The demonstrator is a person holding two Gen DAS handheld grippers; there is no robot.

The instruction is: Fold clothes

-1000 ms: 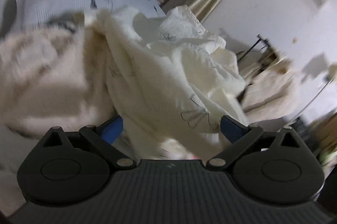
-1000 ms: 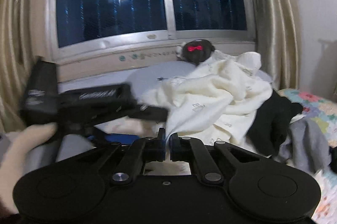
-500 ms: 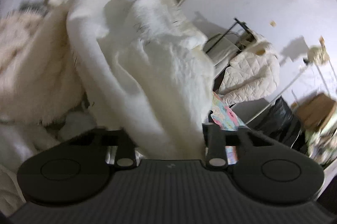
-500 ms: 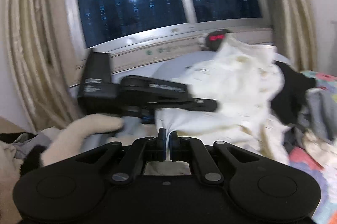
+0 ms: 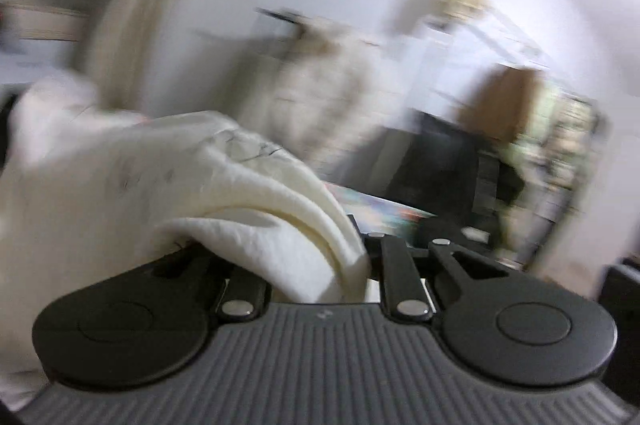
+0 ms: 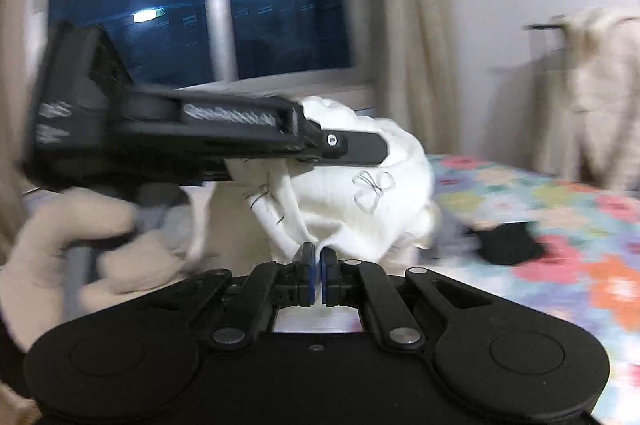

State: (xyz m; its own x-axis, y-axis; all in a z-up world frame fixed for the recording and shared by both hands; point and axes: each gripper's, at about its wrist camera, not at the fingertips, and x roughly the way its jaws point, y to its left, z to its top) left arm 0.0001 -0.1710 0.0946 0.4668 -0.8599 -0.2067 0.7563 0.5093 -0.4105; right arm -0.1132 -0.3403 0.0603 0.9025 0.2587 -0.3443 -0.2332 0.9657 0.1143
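Here, soft cream garment (image 6: 360,193) bunched, pinched in right tool (image 6: 314,265), clamped in left tool (image 5: 320,265).

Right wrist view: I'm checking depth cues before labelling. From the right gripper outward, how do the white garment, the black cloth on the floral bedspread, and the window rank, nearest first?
1. White garment: pinched in the right gripper, straight ahead.
2. Black cloth: right, lying on the floral bedspread.
3. Window: at the back wall, upper left.
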